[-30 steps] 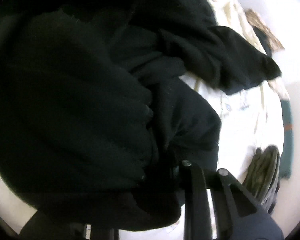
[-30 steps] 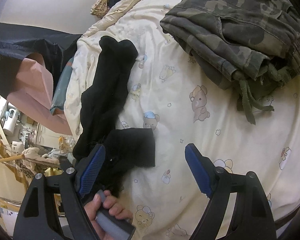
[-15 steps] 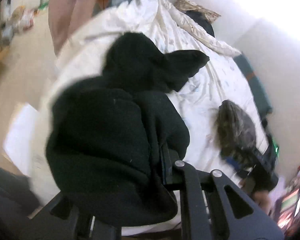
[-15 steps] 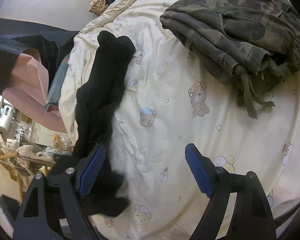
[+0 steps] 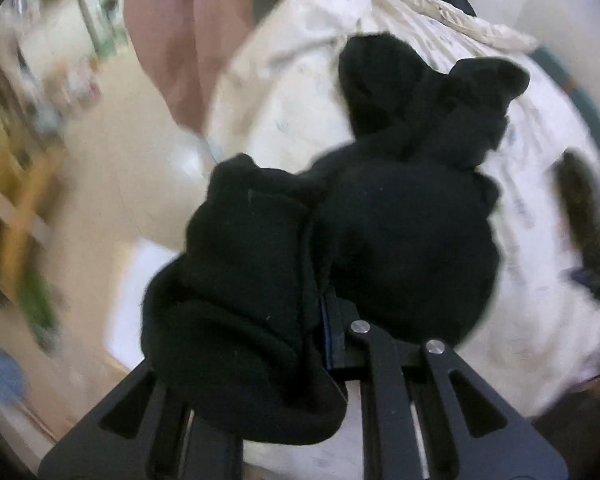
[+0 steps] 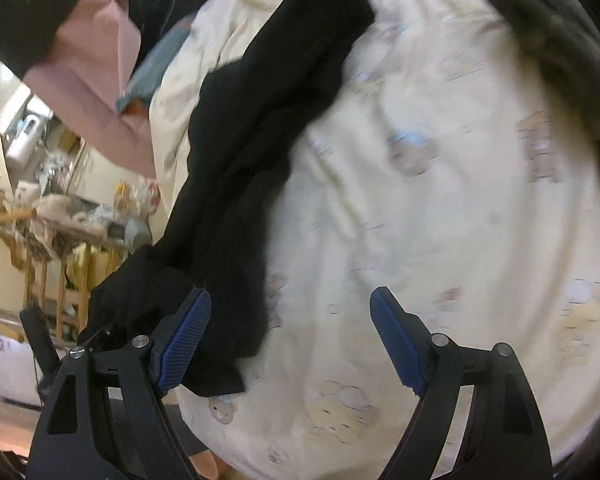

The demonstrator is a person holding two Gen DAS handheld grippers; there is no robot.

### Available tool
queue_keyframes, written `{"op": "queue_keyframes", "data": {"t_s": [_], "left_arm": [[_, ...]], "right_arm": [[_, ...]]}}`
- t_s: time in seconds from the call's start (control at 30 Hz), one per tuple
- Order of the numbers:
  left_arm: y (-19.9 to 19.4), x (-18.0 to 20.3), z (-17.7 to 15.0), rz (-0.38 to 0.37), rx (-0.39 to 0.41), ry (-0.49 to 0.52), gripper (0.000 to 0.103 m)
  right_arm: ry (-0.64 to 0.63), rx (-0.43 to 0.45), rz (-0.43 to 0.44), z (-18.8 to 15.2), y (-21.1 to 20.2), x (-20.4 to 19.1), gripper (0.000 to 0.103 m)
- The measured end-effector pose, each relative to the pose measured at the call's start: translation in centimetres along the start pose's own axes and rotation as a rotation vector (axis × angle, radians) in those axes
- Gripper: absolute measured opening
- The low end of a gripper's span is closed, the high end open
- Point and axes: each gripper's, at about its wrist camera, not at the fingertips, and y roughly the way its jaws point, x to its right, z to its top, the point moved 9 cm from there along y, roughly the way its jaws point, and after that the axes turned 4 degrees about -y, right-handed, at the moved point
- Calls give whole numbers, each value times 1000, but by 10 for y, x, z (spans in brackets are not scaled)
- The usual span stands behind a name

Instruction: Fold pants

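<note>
Left tongs [image 5: 324, 320] clamped nearly shut on a thick bunch of black pants [image 5: 340, 232], fabric spilling over both arms and hiding the pads almost wholly; only a sliver of blue pad visible at 6 o'clock in the left wrist view. Probably gripped at one end so the garment can be pulled straight along the bed [image 5: 292, 92] before any fold. Rest of the pants trailing toward 1 o'clock across the cream bear-print sheet [image 6: 440, 240], ending in two rounded lumps, likely the leg ends, though too bunched to tell.

Right tongs [image 6: 290, 336] spread wide and holding nothing, left pad just beside the near edge of the pants at 8 o'clock in the right wrist view, right pad over bare sheet. Seemingly poised to take a second hold on the cloth; touching or merely close, impossible to say.

Pants in that view lying as a long dark band from 8 o'clock up to 12 o'clock, lower end hanging off the bed edge.

Hard to make out: both views smeared by motion. Camouflage garment [image 6: 556, 40] cut off at 2 o'clock. Pink cloth [image 6: 96, 80] at 10 o'clock, identity unclear. Cluttered room beyond the bed blurred.
</note>
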Motion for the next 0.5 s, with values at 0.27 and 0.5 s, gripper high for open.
{"op": "queue_keyframes", "data": {"t_s": [0.27,0.5], "left_arm": [[6,3,-2,19,-6,23,12],[-2,-1,-2,6,5,20,12]], "right_arm": [[-1,-38,-20,20,92,-25,83],[28,-111,27,12,140,-36,34]]}}
